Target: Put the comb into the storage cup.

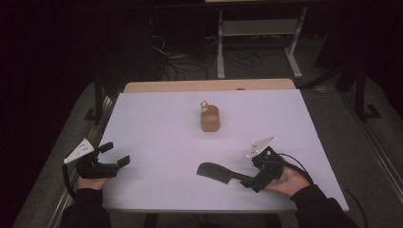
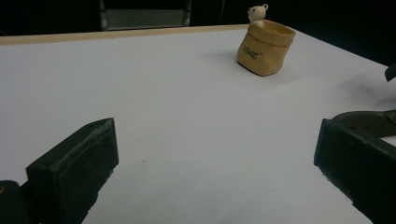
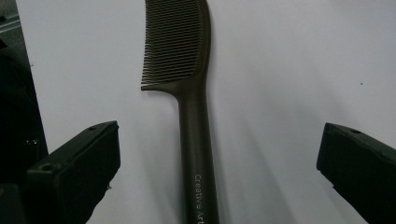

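A black comb point(image 1: 221, 172) lies flat on the white tabletop point(image 1: 157, 137), teeth end to the left and handle to the right. My right gripper point(image 1: 251, 176) is open, and the comb's handle point(image 3: 196, 140) runs up between its two wide-apart jaws without touching either. In the right gripper view my right gripper point(image 3: 219, 149) sits low over the handle. My left gripper point(image 1: 115, 154) rests open near the table's front left, holding nothing. Ahead of my left gripper point(image 2: 215, 144) stands a tan sack-shaped cup point(image 2: 265, 49) with a small bear figure on its rim; this cup point(image 1: 209, 118) sits mid-table.
A wooden table edge point(image 1: 209, 85) shows beyond the white top. Behind it are a metal shelf frame point(image 1: 259, 33) and loose cables point(image 1: 190, 64) on the dark floor. A person's hands and dark sleeves come in at the bottom corners.
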Tool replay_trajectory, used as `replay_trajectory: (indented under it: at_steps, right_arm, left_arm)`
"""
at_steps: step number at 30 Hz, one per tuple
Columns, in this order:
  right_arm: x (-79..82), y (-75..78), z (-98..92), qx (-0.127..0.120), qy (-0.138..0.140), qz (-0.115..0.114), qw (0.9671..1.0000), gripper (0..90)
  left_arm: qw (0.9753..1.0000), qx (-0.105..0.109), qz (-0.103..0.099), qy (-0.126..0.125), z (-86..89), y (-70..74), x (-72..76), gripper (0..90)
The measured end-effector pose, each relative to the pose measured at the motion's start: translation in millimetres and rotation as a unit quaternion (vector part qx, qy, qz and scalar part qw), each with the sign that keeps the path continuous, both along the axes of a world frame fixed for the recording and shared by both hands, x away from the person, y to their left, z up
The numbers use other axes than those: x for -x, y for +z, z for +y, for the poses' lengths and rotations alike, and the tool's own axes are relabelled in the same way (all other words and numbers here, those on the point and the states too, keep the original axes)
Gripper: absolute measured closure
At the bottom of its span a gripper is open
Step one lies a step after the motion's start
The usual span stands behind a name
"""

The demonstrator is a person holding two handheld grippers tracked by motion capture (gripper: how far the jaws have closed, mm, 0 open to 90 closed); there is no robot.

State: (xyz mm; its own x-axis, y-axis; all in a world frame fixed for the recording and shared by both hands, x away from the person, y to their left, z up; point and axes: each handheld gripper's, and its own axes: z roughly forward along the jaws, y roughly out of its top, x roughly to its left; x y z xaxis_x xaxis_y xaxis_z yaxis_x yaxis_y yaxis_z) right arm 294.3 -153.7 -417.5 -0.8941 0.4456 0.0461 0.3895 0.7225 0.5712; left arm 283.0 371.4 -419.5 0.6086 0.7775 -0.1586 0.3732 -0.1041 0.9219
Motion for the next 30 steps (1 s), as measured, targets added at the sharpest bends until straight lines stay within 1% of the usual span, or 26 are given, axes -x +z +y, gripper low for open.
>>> replay_trajectory:
  at_steps: [4,8,13,16,17,19,26,27,29,30]
  right_arm:
    - [-0.4,-2.1,3.3,0.009,0.006,0.003,0.9999,0.0]
    - [-0.5,-3.5,5.8,0.014,0.009,0.002,0.9999,0.0]
    - [-1.1,-5.0,9.2,0.020,0.015,0.008,0.9997,0.3]
    - [-1.3,-5.9,10.7,0.024,0.022,0.014,0.9994,5.0]
    - [-1.4,-6.6,11.6,0.030,0.025,0.014,0.9991,7.7]
    - [-1.6,-7.5,12.7,0.033,0.029,0.018,0.9989,10.6]
    - [-2.7,-6.6,17.1,0.044,0.036,0.026,0.9980,15.9]
    - [-3.1,-6.2,19.1,0.048,0.041,0.028,0.9976,20.0]
    - [-3.7,-6.2,20.4,0.048,0.043,0.029,0.9975,23.9]
    - [-3.7,-6.2,20.4,0.048,0.043,0.029,0.9975,23.9]
  left_arm:
    - [1.0000,0.001,0.001,-0.001,-0.2,-0.1,0.0,0.0]
    - [1.0000,0.001,-0.001,-0.001,0.2,0.0,-0.1,0.0]
    - [1.0000,0.001,0.000,-0.001,0.1,-0.1,-0.1,0.0]
    - [1.0000,0.001,-0.001,-0.001,0.2,0.0,-0.1,0.0]
    - [1.0000,0.001,-0.001,-0.001,0.3,0.0,-0.1,0.0]
    - [1.0000,0.001,0.000,-0.001,0.3,-0.1,-0.2,0.0]
    - [1.0000,0.001,0.000,-0.001,0.1,-0.1,-0.2,0.0]
    - [1.0000,0.001,0.000,-0.001,0.2,-0.2,-0.3,0.0]
    - [1.0000,0.001,0.000,-0.002,0.0,-0.2,-0.4,0.0]
    - [1.0000,0.001,0.000,-0.002,0.0,-0.2,-0.4,0.0]
